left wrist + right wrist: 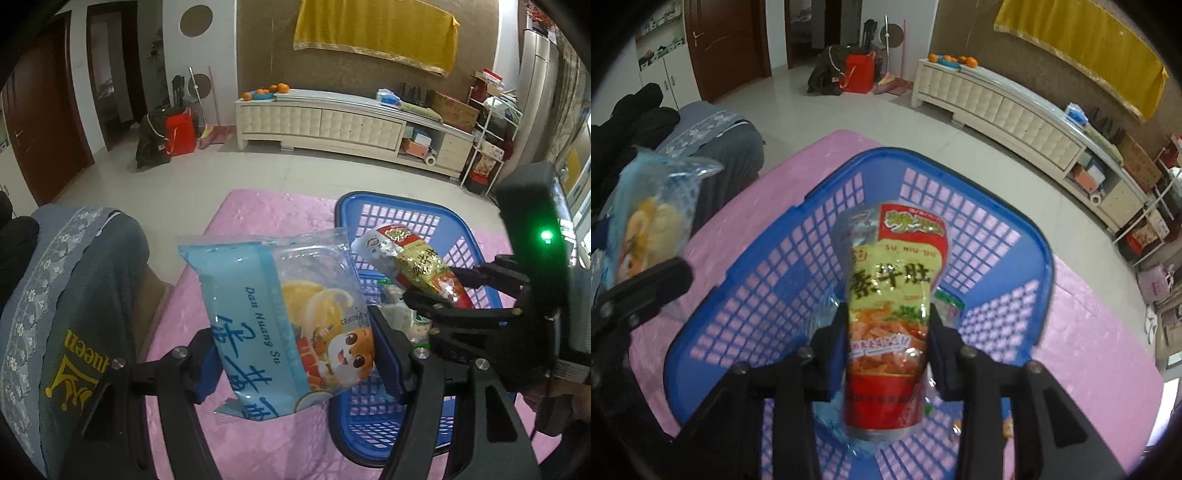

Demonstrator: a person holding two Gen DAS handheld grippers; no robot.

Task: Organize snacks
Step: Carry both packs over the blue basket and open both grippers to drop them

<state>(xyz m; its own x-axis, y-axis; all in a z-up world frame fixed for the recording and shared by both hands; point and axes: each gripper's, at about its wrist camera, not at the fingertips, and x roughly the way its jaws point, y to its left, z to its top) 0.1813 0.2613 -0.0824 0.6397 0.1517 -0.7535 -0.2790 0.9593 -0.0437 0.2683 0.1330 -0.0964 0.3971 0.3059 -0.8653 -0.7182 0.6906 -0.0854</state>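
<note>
My left gripper (295, 350) is shut on a light blue snack bag (280, 314) with a cartoon figure and holds it above the left edge of a blue plastic basket (399, 214). My right gripper (888, 332) is shut on a red and yellow snack pack (894, 295) and holds it over the inside of the basket (798, 229). The right gripper also shows in the left wrist view (436, 291), with its pack (413, 262). The blue bag shows at the left of the right wrist view (653, 218). Some other packets (947, 306) lie in the basket.
The basket stands on a pink cloth-covered table (258, 214). A grey-blue cushioned seat (55, 295) is at the table's left. A long cream cabinet (332, 122) stands across the tiled floor by the far wall.
</note>
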